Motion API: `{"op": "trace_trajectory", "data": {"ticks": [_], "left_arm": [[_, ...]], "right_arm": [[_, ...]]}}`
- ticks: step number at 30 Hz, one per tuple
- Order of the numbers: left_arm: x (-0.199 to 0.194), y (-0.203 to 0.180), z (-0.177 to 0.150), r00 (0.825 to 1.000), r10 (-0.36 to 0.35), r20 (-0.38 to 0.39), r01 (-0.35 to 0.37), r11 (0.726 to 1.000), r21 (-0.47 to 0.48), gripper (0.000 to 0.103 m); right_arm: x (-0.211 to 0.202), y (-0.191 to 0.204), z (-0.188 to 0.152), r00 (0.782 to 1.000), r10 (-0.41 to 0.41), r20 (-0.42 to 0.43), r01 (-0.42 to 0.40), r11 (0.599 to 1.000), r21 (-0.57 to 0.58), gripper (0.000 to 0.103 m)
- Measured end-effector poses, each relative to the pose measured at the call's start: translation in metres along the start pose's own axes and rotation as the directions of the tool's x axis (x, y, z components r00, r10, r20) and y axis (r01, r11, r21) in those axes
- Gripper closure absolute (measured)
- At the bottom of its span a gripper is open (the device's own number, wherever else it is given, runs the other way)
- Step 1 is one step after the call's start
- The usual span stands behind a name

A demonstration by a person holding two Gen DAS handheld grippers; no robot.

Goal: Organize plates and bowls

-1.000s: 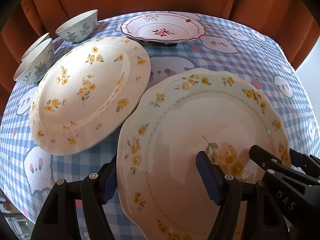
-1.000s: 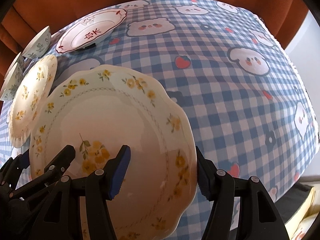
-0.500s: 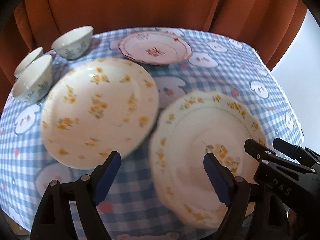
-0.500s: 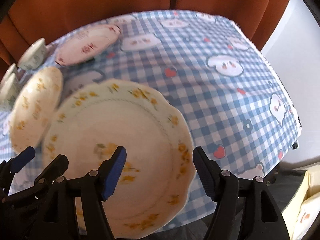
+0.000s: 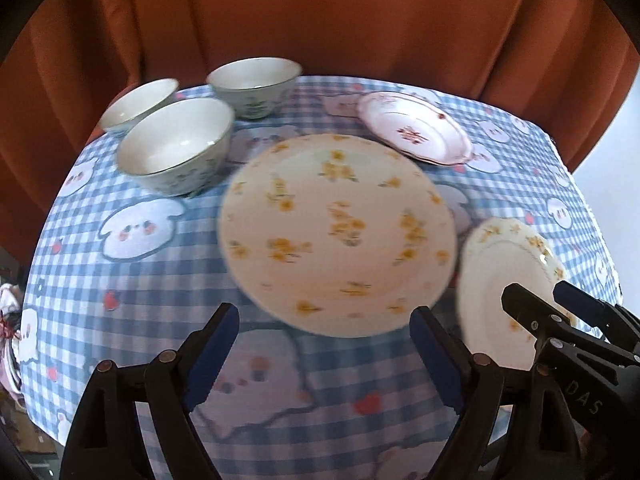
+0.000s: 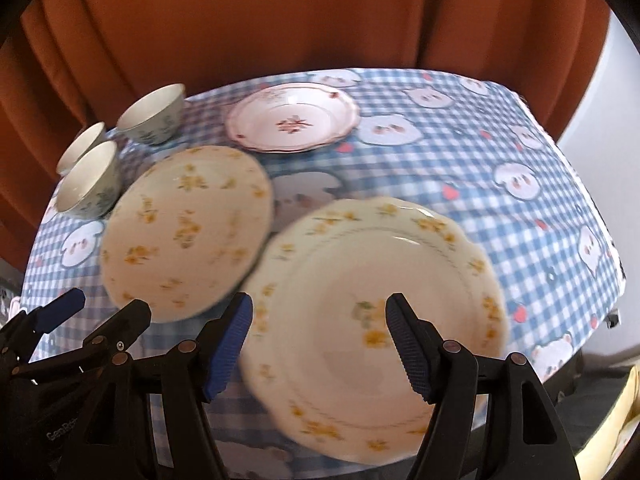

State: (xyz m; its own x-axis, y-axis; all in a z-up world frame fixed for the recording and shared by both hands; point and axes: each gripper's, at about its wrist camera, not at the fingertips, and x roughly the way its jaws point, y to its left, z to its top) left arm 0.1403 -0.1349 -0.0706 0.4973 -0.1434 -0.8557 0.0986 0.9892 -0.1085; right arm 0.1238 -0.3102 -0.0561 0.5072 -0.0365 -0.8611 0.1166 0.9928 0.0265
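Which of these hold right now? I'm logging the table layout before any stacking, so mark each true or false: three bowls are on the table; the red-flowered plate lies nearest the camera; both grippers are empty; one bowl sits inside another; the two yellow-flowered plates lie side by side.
1. Three white ceramic bowls stand on the blue checked tablecloth. True.
2. The red-flowered plate lies nearest the camera. False: it lies at the far side.
3. The left gripper and right gripper hold nothing. True.
4. One bowl sits inside another. False: each stands separately.
5. The round yellow-flowered plate and the scalloped yellow-flowered plate lie side by side. True.
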Motion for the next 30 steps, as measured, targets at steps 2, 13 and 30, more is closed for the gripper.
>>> {"op": "trace_trajectory", "data": {"ticks": [2, 13, 30], "left_arm": [[0.001, 0.012, 0.0, 1.0, 0.01, -0.011, -0.01, 1.0, -0.002, 0.014], [0.015, 0.044, 0.018, 0.999, 0.027, -0.02, -0.027, 1.0, -0.011, 0.015], [0.068, 0.031, 0.062, 0.99, 0.138, -0.018, -0.139, 0.984, -0.108, 0.019]], "right_arm": [[0.003, 0.012, 0.002, 1.0, 0.028, -0.002, -0.028, 1.0, -0.003, 0.031], [0.017, 0.061, 0.022, 0.998, 0.04, 0.046, -0.036, 0.996, -0.08, 0.031], [0.082, 0.064, 0.085, 0.991, 0.131, 0.012, -0.128, 0.981, -0.149, 0.031]]}}
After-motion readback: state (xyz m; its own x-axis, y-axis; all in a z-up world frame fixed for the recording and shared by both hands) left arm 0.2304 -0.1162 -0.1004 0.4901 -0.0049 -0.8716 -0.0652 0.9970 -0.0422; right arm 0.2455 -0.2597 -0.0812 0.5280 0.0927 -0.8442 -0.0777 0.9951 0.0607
